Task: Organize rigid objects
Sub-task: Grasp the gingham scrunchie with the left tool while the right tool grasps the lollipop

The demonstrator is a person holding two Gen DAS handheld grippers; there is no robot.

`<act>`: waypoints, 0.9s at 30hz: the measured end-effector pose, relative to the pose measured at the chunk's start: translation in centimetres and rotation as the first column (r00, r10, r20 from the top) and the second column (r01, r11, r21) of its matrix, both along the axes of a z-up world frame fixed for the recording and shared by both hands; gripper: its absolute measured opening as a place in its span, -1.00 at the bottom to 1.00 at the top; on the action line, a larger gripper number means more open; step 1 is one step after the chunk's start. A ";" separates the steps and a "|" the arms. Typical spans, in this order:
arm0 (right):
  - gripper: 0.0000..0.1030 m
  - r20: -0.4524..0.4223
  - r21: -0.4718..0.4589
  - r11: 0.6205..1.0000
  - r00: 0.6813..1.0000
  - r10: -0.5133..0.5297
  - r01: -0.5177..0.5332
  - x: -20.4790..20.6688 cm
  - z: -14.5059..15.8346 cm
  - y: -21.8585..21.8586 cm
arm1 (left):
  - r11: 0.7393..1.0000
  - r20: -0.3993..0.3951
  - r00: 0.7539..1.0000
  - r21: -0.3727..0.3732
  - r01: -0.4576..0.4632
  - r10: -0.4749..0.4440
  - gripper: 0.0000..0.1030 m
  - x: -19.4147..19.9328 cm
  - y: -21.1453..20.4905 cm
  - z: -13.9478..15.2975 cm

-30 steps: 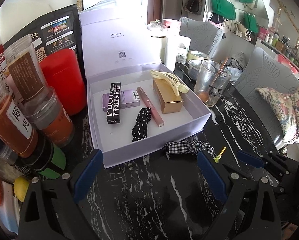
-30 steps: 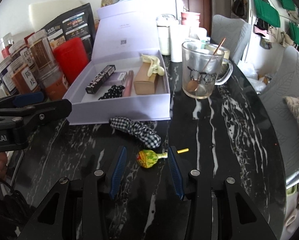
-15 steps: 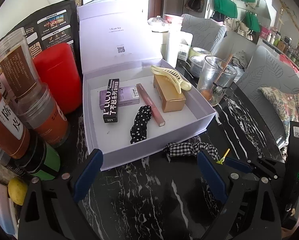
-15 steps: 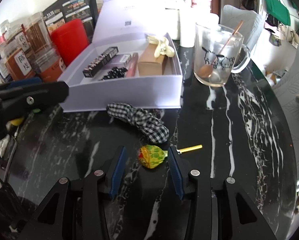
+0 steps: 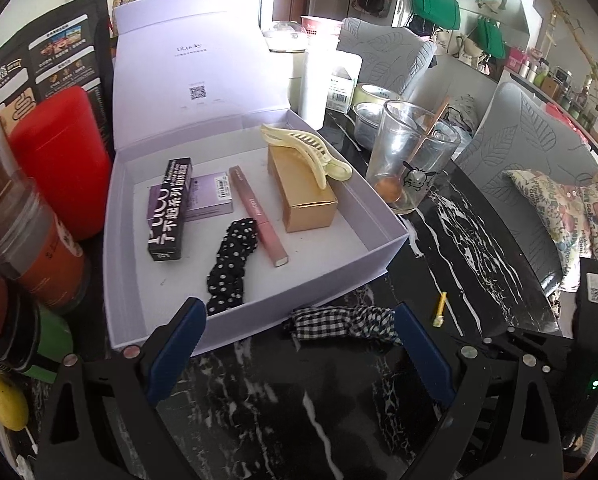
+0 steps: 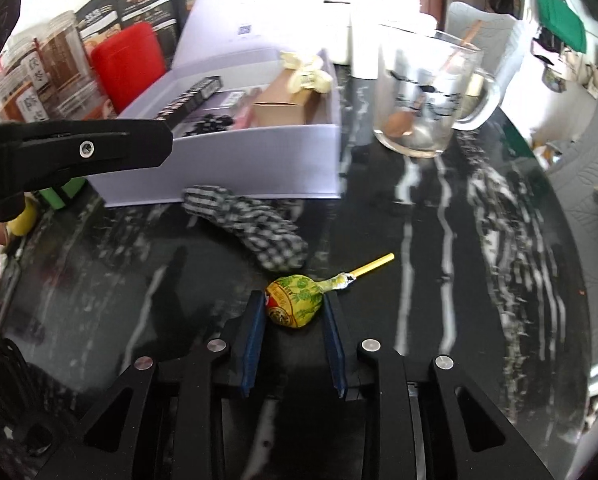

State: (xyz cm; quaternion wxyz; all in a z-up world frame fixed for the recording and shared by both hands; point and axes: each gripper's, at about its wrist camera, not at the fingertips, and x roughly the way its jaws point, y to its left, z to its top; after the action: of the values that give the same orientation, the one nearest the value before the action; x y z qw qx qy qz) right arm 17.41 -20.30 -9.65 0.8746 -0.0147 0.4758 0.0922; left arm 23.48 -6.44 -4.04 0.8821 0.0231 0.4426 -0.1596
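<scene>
A lollipop (image 6: 295,306) in a yellow-green wrapper lies on the black marble table, its yellow stick (image 5: 439,308) pointing away to the right. My right gripper (image 6: 293,308) is closing on it, and both blue pads touch the wrapped head. My left gripper (image 5: 299,308) stands open just in front of the lilac box (image 5: 339,280). A checked scrunchie (image 5: 339,322) lies between its fingers, untouched. The box holds a gold carton (image 5: 303,192), a cream hair claw (image 5: 303,148), a pink tube (image 5: 259,216), a black carton (image 5: 169,208) and a dotted scrunchie (image 5: 231,260).
A glass mug (image 5: 411,164) with a spoon stands right of the box. A red canister (image 5: 59,160) and several jars (image 5: 39,248) crowd the left. The box lid (image 5: 195,72) stands upright behind. Grey chairs (image 5: 531,152) flank the table's right edge.
The right gripper's jaws narrowed until they touch the lollipop, and the gripper sank toward the table. The left gripper moved closer to the box front and the checked scrunchie.
</scene>
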 end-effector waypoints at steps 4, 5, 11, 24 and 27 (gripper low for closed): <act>-0.45 -0.003 -0.015 0.997 0.997 -0.073 0.073 -0.4 0.1 -2.2 | 1.000 0.006 1.000 -0.005 -0.028 0.028 0.88 0.2 -1.0 -0.8; -0.45 -0.005 -0.015 0.996 0.996 -0.088 0.088 -0.5 0.1 -2.7 | 0.999 0.022 0.999 0.005 -0.037 0.037 0.88 0.2 -1.4 -0.8; -0.45 -0.011 -0.031 0.985 0.985 -0.173 0.172 -1.2 0.3 -5.4 | 0.998 0.054 0.997 0.026 -0.049 0.047 0.88 0.1 -3.2 -1.1; -0.45 0.003 -0.018 0.977 0.978 -0.211 0.211 -2.2 0.8 -7.8 | 0.990 0.030 0.990 0.014 -0.138 0.138 0.88 -1.4 -4.4 -2.5; -0.45 0.001 -0.011 0.977 0.978 -0.211 0.211 -2.1 0.7 -7.9 | 0.986 0.026 0.987 0.051 -0.157 0.156 0.88 -0.8 -4.7 -3.0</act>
State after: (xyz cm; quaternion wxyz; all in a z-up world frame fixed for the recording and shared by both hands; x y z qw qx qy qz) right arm 15.29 -28.18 -8.95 0.8793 0.0311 0.4753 -0.0036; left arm 22.67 -11.14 -7.01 0.8957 0.0132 0.4375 -0.0780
